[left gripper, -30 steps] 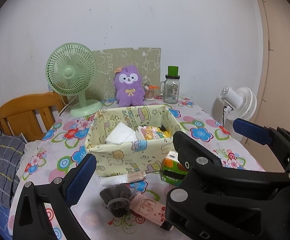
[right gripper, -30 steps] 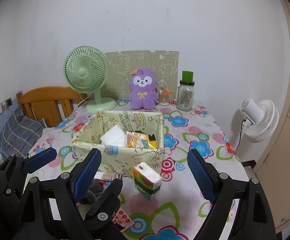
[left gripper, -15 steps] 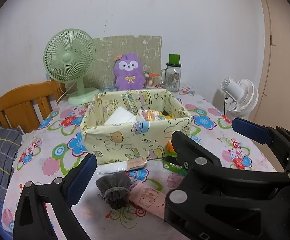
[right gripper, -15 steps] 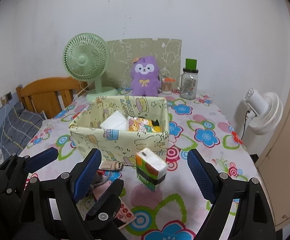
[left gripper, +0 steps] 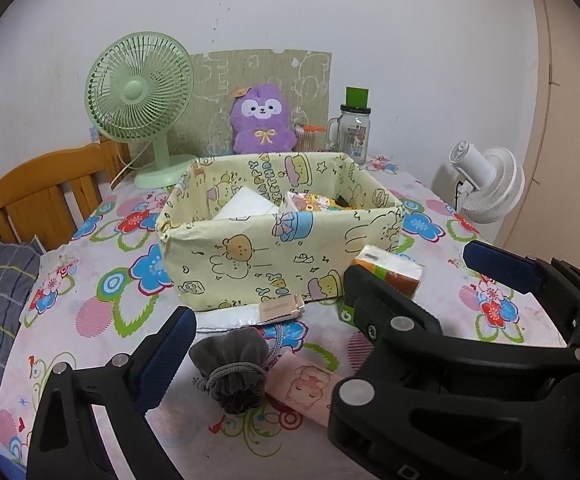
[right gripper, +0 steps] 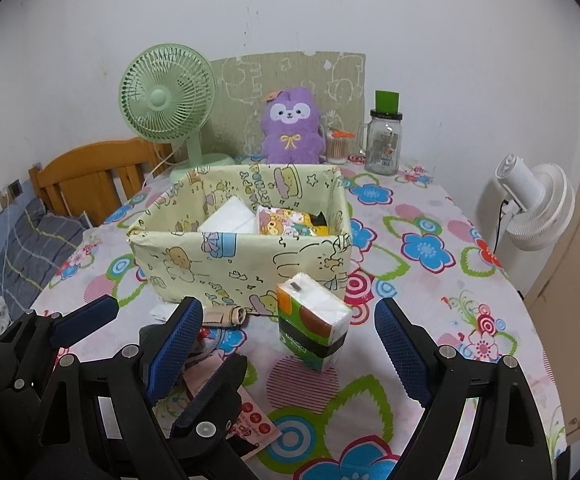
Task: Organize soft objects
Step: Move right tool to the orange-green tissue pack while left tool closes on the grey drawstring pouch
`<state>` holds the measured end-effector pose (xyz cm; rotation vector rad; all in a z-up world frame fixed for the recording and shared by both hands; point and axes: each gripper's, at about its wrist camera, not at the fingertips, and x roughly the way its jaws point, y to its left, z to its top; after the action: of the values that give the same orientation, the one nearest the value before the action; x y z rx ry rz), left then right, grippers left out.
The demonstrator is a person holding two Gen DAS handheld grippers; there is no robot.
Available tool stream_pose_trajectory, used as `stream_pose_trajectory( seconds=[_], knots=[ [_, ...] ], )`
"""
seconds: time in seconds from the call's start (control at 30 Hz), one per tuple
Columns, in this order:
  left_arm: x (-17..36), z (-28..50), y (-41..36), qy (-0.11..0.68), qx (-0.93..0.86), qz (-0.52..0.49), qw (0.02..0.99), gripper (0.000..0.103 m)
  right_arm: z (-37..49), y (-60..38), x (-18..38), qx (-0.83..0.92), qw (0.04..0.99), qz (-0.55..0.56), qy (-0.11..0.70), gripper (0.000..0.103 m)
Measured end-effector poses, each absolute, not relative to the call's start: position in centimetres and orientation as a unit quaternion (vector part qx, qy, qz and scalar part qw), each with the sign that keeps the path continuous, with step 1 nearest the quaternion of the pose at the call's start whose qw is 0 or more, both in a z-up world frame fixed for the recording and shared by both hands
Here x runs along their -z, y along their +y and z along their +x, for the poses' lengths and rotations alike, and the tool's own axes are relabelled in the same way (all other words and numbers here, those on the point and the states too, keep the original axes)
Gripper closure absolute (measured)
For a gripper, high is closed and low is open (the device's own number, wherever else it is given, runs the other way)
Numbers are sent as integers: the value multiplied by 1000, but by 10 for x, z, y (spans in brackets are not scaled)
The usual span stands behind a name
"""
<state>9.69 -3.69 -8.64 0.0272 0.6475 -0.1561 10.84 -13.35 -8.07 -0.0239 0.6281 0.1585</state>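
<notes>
A yellow cartoon-print fabric box [left gripper: 274, 256] [right gripper: 226, 264] stands mid-table and holds a white pack and a cartoon pack. In front of it lie a grey drawstring pouch [left gripper: 236, 368], a pink cartoon pack [left gripper: 310, 388], a flat white pack with a beige clip [left gripper: 258, 312] and an upright orange-green tissue pack [right gripper: 314, 328] [left gripper: 390, 272]. My left gripper [left gripper: 330, 316] is open, low over the pouch. My right gripper [right gripper: 290, 348] is open, with the tissue pack between its fingers and a little beyond them.
A purple plush [right gripper: 290, 128], a green desk fan [right gripper: 170, 108], a glass jar with a green lid [right gripper: 384, 140] and a cotton-swab pot stand at the table's far edge. A wooden chair [left gripper: 46, 200] is on the left, a white fan [right gripper: 538, 204] on the right.
Both grippers have moved forward and down toward the items in front of the box. Both stay open. Nothing on the table has moved.
</notes>
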Motion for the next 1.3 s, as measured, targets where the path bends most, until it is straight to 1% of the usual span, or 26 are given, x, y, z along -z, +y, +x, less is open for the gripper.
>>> stream_pose_trajectory(
  seconds=[0.1,0.2,0.4,0.5,0.7,0.8,0.9,1.1,1.2,1.3],
  knots=[
    [91,100,-35,323,77,12,943,5,112,-132,85,-78,946,-12,314,13],
    [96,104,-32,330,74,10,941,10,118,-130,92,-76,942,-6,326,13],
    [104,110,-28,341,63,8,938,11,124,-126,101,-76,938,-6,338,13],
    [108,112,-26,348,62,8,936,16,127,-124,105,-73,936,-8,343,13],
    [117,118,-21,359,59,6,932,17,133,-119,113,-69,933,-9,354,13],
    [119,119,-18,362,59,3,930,24,135,-116,115,-68,932,-13,357,13],
    [122,122,-16,366,60,3,929,24,138,-114,118,-67,931,-14,360,13],
    [128,127,-12,373,59,2,926,29,142,-109,123,-63,930,-24,362,13],
    [131,129,-10,375,57,2,925,33,145,-107,126,-62,929,-27,364,13],
    [134,132,-8,377,53,3,925,43,148,-105,128,-62,928,-29,366,13]
  ],
)
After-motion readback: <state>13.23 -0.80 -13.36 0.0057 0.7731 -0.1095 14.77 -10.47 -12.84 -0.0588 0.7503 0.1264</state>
